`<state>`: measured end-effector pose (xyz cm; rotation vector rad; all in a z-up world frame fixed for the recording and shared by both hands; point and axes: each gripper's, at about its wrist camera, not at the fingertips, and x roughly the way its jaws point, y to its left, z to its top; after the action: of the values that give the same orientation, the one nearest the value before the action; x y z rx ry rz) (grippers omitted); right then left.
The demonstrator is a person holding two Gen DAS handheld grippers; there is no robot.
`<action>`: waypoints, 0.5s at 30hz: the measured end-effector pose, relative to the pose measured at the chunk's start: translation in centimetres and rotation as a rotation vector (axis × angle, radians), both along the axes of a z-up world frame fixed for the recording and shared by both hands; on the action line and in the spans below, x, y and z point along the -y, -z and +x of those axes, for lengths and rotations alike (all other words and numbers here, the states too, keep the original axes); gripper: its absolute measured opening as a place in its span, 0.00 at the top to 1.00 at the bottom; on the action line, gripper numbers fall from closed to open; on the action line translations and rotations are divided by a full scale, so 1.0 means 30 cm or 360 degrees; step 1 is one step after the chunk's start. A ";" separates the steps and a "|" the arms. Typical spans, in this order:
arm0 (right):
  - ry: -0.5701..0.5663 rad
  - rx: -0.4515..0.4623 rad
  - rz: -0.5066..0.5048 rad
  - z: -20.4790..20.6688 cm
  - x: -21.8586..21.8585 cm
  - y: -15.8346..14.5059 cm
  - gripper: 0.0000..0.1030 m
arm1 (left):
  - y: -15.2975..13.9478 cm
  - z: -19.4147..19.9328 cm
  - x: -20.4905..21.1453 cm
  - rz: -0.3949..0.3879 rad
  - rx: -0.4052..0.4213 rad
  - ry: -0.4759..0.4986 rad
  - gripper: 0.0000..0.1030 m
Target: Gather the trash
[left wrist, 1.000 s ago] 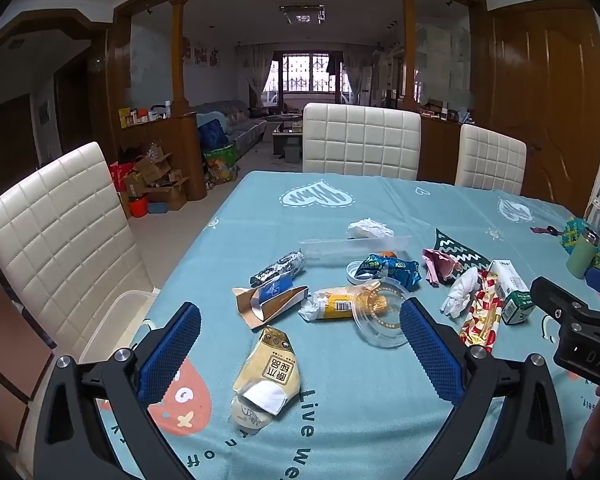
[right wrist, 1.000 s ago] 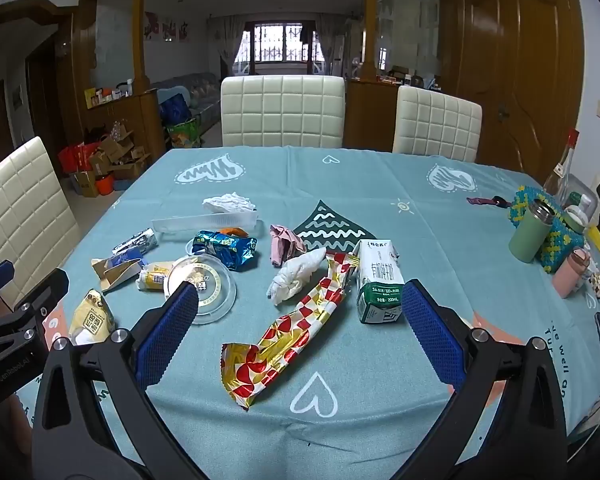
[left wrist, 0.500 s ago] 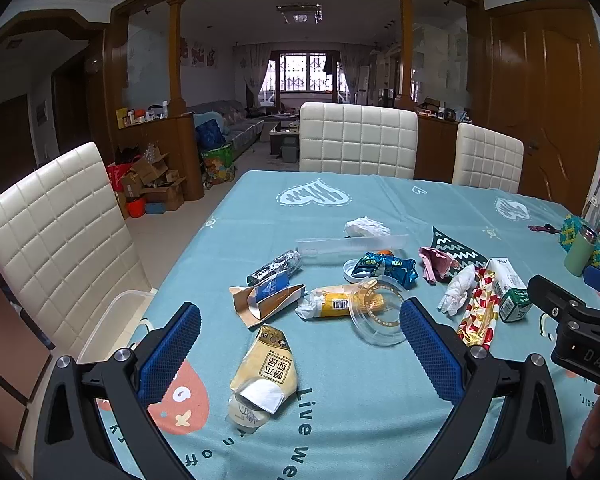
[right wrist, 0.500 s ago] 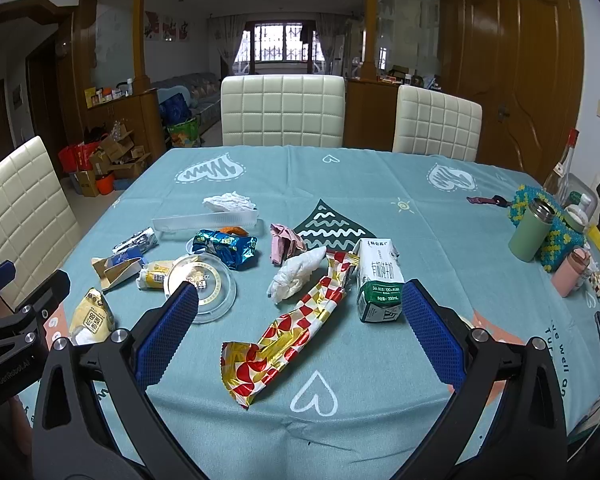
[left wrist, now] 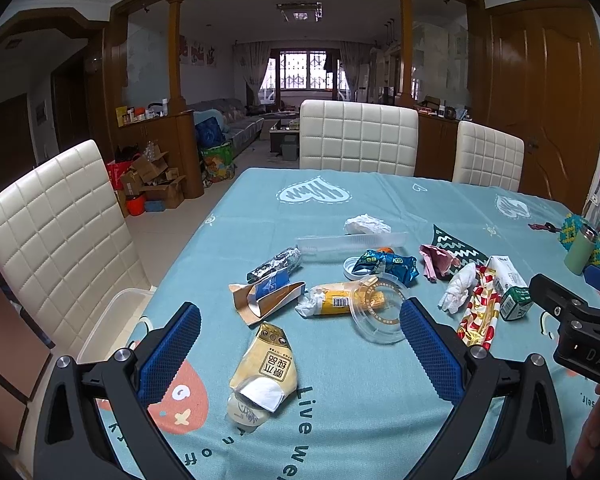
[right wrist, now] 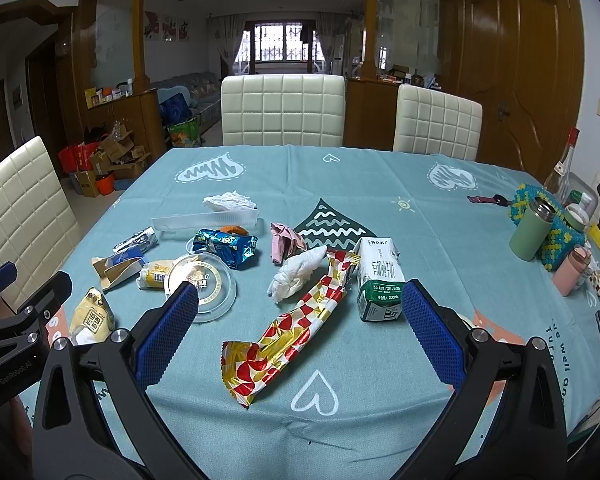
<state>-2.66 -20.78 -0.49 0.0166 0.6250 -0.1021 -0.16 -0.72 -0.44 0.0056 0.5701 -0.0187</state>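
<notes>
Both our grippers, left gripper (left wrist: 300, 344) and right gripper (right wrist: 300, 328), gape wide, holding nothing. Crumpled, torn trash lies mid-table: a red-gold checked wrapper (right wrist: 288, 328) at twelve o'clock of the right, a yellow pouch (left wrist: 266, 368) before the left.

Dining room opening into a living room. Ahead of the tools, a table under a teal printed tablecloth (right wrist: 380, 176) with white heart motifs. Two cream quilted leather chairs (right wrist: 283, 109) at its far edge, another cream quilted chair (left wrist: 56, 236) off to the left. Glossy brown wooden door (right wrist: 516, 64) far right, wooden columns (left wrist: 175, 52) framing the archway beyond the chairs. Straight ahead in the distance, a barred window (left wrist: 308, 70) with pale curtains, daylight coming through; rectangular ceiling lamp (left wrist: 299, 11) unlit-looking. Grey patterned sofa (left wrist: 232, 120) past the arch, cardboard boxes (left wrist: 152, 180) piled on pale tiled floor (left wrist: 168, 236) to the left. White walls.
</notes>
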 end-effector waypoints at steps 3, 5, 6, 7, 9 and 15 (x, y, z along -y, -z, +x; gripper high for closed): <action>0.0000 -0.0001 0.0001 -0.001 0.000 0.000 0.03 | 0.000 0.000 0.002 0.0002 0.0000 0.0001 0.06; 0.0000 0.0000 0.0000 -0.001 -0.001 0.000 0.03 | 0.000 0.001 -0.001 0.0002 0.0000 0.0003 0.06; 0.0001 0.0000 0.0000 -0.002 -0.001 -0.001 0.03 | 0.001 0.000 0.002 0.0003 0.0000 0.0004 0.06; 0.0000 -0.0001 0.0001 -0.002 -0.001 0.000 0.03 | 0.000 0.001 -0.001 0.0002 -0.0001 0.0002 0.06; 0.0000 -0.0002 0.0001 -0.002 -0.001 0.000 0.03 | 0.000 0.001 0.000 0.0001 -0.0002 0.0002 0.06; -0.0001 -0.0001 0.0003 -0.002 -0.002 0.000 0.03 | 0.011 -0.001 -0.005 -0.0004 -0.0013 0.0006 0.06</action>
<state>-2.72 -20.73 -0.49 0.0183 0.6255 -0.1009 -0.19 -0.56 -0.77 0.0040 0.5779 -0.0229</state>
